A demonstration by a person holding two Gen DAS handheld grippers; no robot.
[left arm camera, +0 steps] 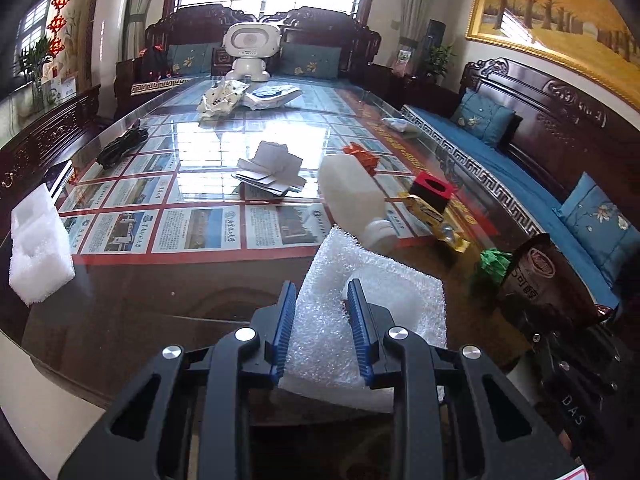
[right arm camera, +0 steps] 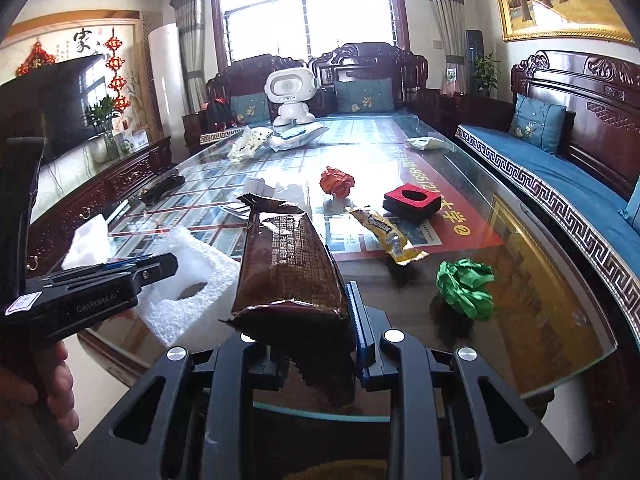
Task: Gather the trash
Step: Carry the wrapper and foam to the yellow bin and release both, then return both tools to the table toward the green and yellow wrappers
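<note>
My left gripper [left arm camera: 322,300] straddles the near edge of a white foam packing piece [left arm camera: 372,304] lying on the glass table; its jaws stand a little apart around the foam, touching it. In the right wrist view the same foam [right arm camera: 192,280] and the left gripper [right arm camera: 160,266] show at the left. My right gripper [right arm camera: 316,308] is shut on a brown foil snack bag [right arm camera: 288,268], held upright above the table's near edge; the bag also shows in the left wrist view [left arm camera: 540,276].
On the glass table [right arm camera: 540,320] lie a green crumpled paper [right arm camera: 466,288], a yellow wrapper [right arm camera: 386,234], a red-black box [right arm camera: 412,200], an orange paper ball [right arm camera: 338,182], a white bottle [left arm camera: 352,196], torn cardboard [left arm camera: 272,172], another foam block [left arm camera: 36,248], far wrappers and a white robot toy [left arm camera: 250,50].
</note>
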